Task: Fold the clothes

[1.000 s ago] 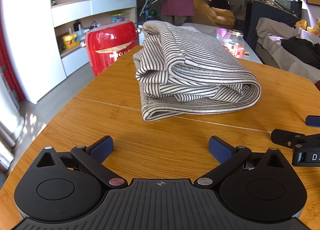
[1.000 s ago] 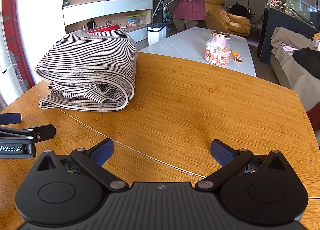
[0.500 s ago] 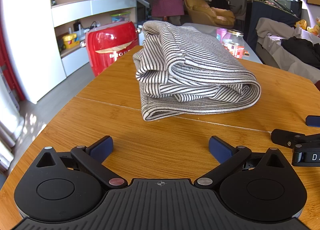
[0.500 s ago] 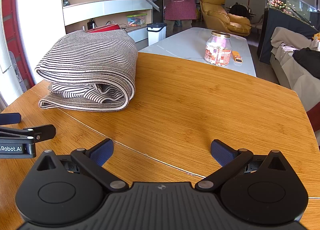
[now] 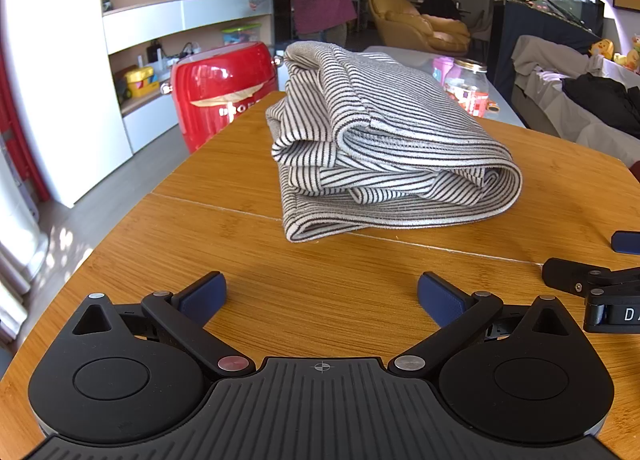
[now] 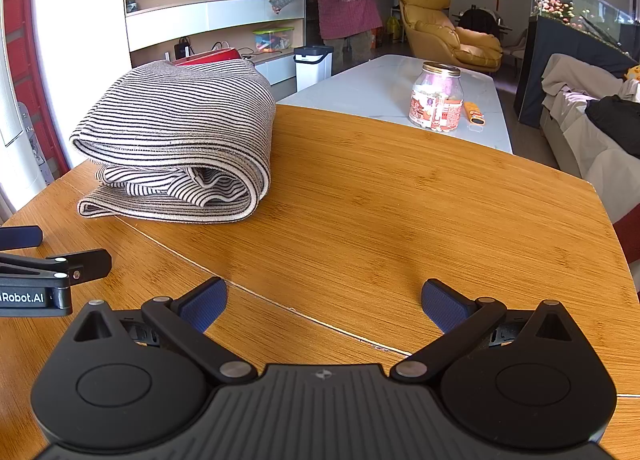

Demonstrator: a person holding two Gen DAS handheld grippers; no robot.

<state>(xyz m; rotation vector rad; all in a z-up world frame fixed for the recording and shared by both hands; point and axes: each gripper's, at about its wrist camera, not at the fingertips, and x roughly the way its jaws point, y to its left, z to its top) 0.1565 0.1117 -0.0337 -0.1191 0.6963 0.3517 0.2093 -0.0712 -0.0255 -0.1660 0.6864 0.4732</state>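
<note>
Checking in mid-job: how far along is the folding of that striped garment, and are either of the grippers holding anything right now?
Done: the striped garment lies folded in a stacked bundle on the wooden table. In hand: nothing; the left gripper and right gripper are both open over bare wood, short of the cloth. Left: at most tidying the bundle; no other clothes show on the table.

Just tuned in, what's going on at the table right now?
Nothing is being handled. A striped garment lies folded in a bundle on the wooden table. The left hand-held gripper and the right hand-held gripper are both open and empty, short of the garment. The fold looks done.
</note>
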